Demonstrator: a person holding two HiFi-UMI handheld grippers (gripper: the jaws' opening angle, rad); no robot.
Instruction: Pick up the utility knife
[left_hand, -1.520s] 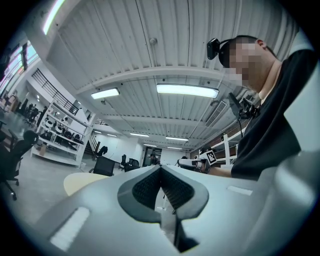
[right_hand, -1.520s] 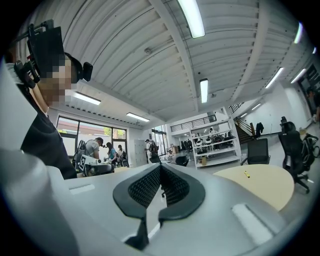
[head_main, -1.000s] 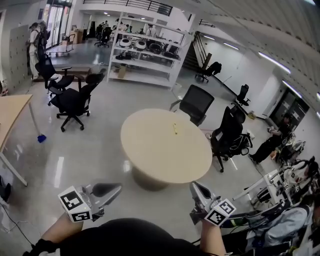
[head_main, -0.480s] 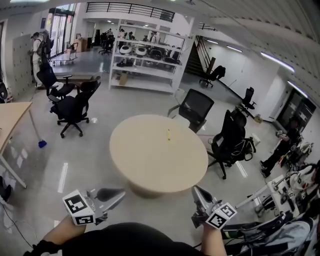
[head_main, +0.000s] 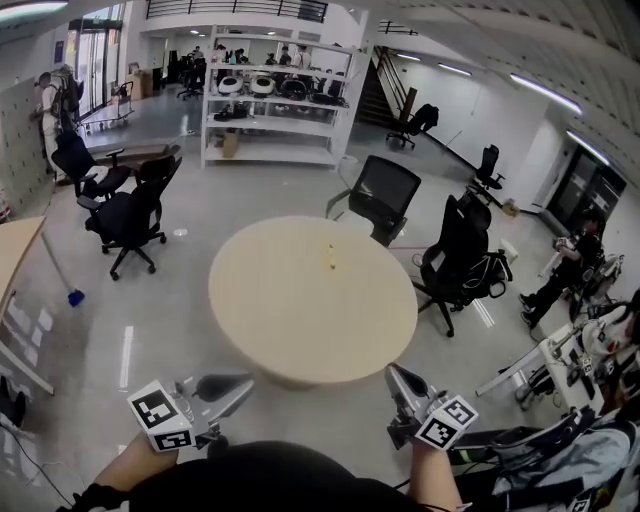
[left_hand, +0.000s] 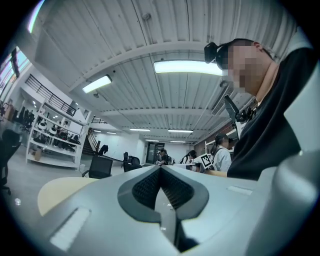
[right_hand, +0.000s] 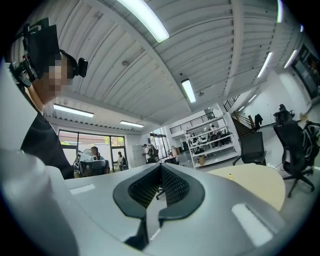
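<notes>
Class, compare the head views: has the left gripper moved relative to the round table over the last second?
Yes. The left gripper has moved toward the round table: the table's near edge now lies closer to its tips than before.

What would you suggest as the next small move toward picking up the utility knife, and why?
Probably step up to the round table first. The small yellow utility knife lies toward its far side, well beyond both grippers. The right gripper and left gripper are shut and empty, held low by the person's body, so opening one comes after.
</notes>
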